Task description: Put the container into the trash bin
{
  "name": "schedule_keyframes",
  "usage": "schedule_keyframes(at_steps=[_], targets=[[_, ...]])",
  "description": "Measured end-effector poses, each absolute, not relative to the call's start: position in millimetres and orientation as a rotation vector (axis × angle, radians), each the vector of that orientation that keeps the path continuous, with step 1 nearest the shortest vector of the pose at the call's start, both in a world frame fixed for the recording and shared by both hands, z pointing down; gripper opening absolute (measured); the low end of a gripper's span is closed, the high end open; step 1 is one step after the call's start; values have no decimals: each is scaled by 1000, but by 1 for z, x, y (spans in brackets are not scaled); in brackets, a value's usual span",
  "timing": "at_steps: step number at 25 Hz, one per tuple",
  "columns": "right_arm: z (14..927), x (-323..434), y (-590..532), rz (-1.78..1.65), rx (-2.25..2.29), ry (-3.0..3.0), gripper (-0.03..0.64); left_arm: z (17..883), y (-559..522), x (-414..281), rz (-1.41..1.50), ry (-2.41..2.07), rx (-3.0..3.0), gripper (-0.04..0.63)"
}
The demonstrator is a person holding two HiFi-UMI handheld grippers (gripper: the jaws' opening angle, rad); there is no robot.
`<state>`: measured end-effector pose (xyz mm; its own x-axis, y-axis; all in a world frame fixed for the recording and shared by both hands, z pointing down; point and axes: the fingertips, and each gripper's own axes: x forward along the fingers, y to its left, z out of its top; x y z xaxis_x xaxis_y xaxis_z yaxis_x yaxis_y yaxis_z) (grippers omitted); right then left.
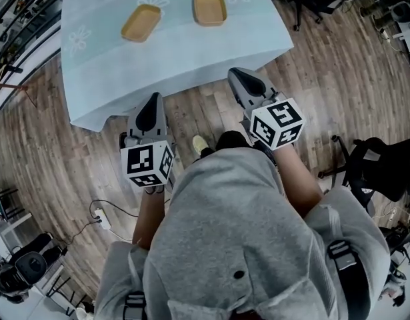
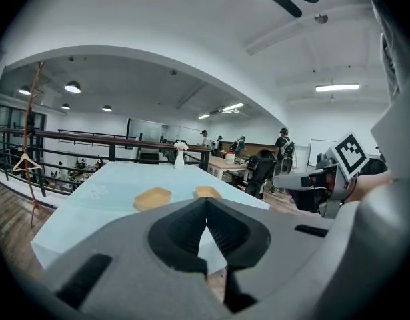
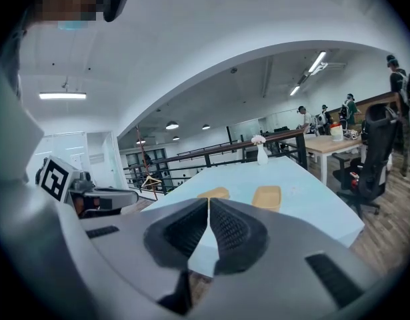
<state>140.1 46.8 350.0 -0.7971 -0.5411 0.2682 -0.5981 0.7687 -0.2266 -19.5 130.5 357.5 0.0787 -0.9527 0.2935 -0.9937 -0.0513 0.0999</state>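
Two tan shallow containers lie on a table (image 1: 191, 49) covered with a light blue cloth: the left container (image 1: 141, 23) and the right container (image 1: 210, 9). Both grippers hang over the wooden floor short of the table's near edge. My left gripper (image 1: 153, 100) is shut and empty; its own view shows both containers (image 2: 153, 197) (image 2: 208, 192) beyond its closed tips (image 2: 206, 201). My right gripper (image 1: 237, 74) is shut too, with nothing in it, and the containers (image 3: 214, 193) (image 3: 267, 197) lie ahead of its tips (image 3: 209, 201). No trash bin shows in any view.
A white vase (image 2: 180, 156) with a flower stands at the table's far end. A black office chair (image 1: 381, 169) is at the right, a power strip with its cable (image 1: 102, 219) on the floor at the left. A railing (image 2: 71, 145) and people at desks lie beyond.
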Motion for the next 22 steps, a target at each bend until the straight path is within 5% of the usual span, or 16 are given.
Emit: schedule_keyframes(at_steps=[22], targets=[[358,106,29,480,877,-2776,31,364,112,-51,233,-1947,2063,20]])
